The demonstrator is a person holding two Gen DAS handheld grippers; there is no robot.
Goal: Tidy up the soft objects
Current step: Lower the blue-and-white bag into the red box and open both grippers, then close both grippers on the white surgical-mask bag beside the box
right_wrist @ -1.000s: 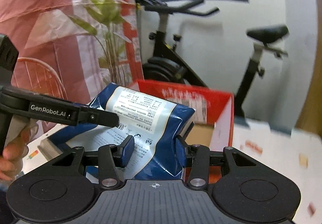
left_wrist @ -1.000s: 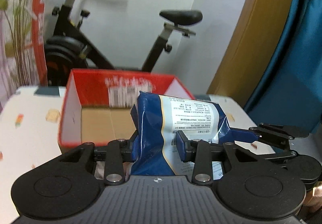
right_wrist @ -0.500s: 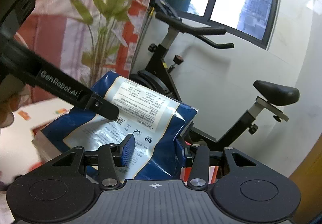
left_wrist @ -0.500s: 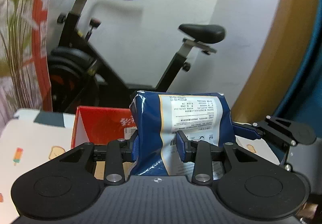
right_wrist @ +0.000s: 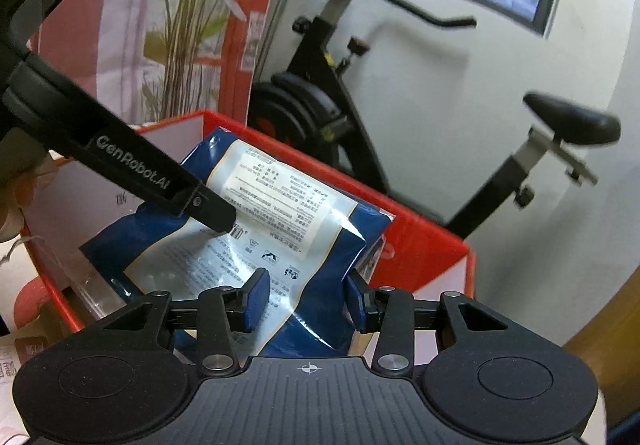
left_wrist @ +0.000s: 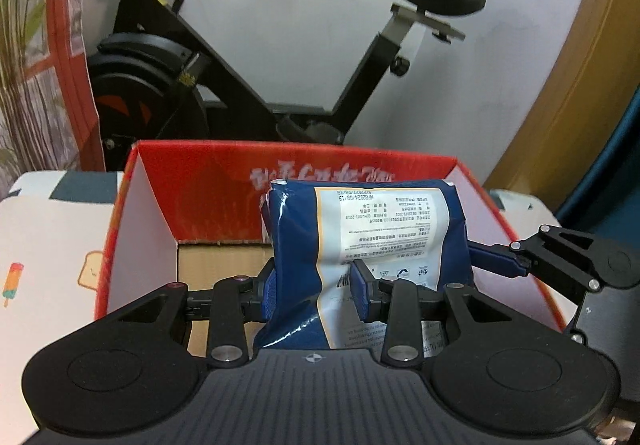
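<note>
- The left hand-held gripper is clamped on the near left part of a blue packet; its blue pads pinch the soft film so that it creases between them.
- The right hand-held gripper grasps the other end of the same packet, and its jaws have just been closing a little on the film, which sits between the pads.
- In the left wrist view the right hand-held gripper's black linkage reaches in from the right and touches the packet's side.
- The packet is a glossy, pillow-shaped pouch, dark blue with a white printed panel and wrinkled, shiny folds.
- It hangs between the two grippers above the open red box, low within the walls; whether it touches the floor of the box cannot be told.
- The box is cardboard, red outside, white on the side walls, with a brown corrugated bottom.
- The box stands on a pale tabletop printed with small pictures.
- Beyond stands a black exercise bike with a padded saddle, against a white wall.
</note>
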